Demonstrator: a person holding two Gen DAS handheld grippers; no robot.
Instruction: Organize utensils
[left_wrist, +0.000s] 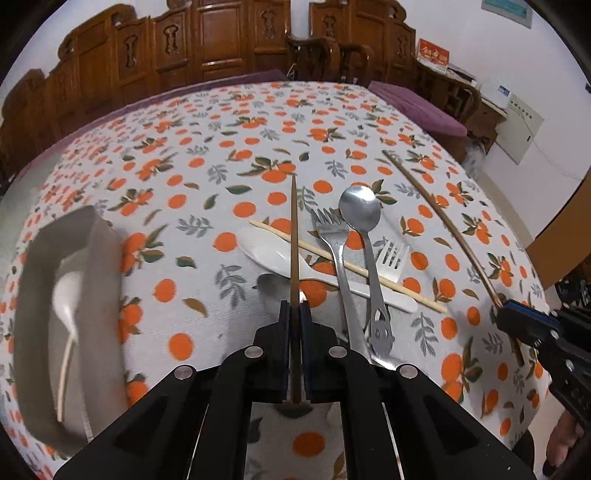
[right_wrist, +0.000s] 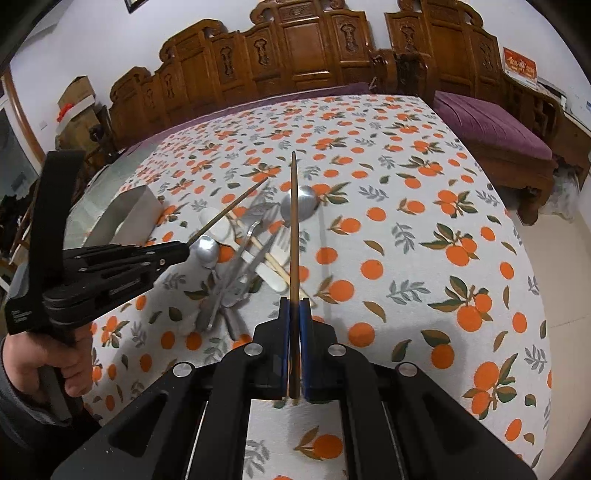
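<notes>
My left gripper (left_wrist: 294, 306) is shut on a dark brown chopstick (left_wrist: 294, 236) that points forward over the utensil pile. My right gripper (right_wrist: 294, 302) is shut on a second brown chopstick (right_wrist: 293, 221); that chopstick also shows in the left wrist view (left_wrist: 443, 221), with the right gripper (left_wrist: 517, 314) at its near end. On the cloth lie a steel spoon (left_wrist: 360, 210), a steel fork (left_wrist: 332, 236), a white plastic spoon (left_wrist: 273, 251), a white plastic fork (left_wrist: 393, 258) and a pale chopstick (left_wrist: 347, 266). The left gripper also shows in the right wrist view (right_wrist: 186, 249).
A grey metal holder box (left_wrist: 70, 295) lies at the left with a white spoon (left_wrist: 66, 295) and a pale stick inside. The table wears an orange-print cloth (left_wrist: 221, 147). Carved wooden chairs (left_wrist: 207, 40) and a purple bench cushion (right_wrist: 491, 125) stand beyond.
</notes>
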